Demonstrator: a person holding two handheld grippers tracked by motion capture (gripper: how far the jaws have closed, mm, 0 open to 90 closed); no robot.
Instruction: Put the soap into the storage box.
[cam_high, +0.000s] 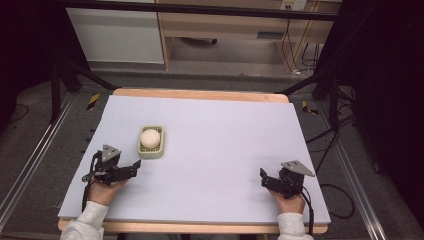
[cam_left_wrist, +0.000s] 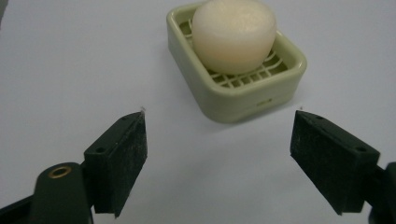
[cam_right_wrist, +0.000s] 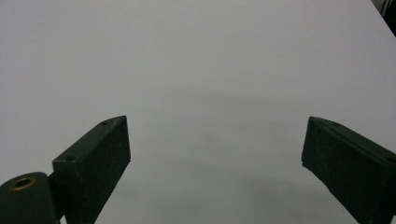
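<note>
Two tools, left (cam_left_wrist: 219, 154) and right (cam_right_wrist: 215, 163), jaws apart, soap (cam_left_wrist: 234, 35) in dish (cam_left_wrist: 243, 100) ahead of left.

A soap (cam_high: 150, 137) lies in a dish (cam_high: 161, 150) on the table (cam_high: 225, 135), left of centre.

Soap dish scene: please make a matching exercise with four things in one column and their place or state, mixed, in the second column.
1. soap
2. soap dish
3. left tongs
4. right tongs

a. pale green, with a grid floor
b. open, aimed at the dish, apart from it
c. round, cream, lying in the dish
d. open, over bare white surface

Pairs: 1-c, 2-a, 3-b, 4-d
</note>
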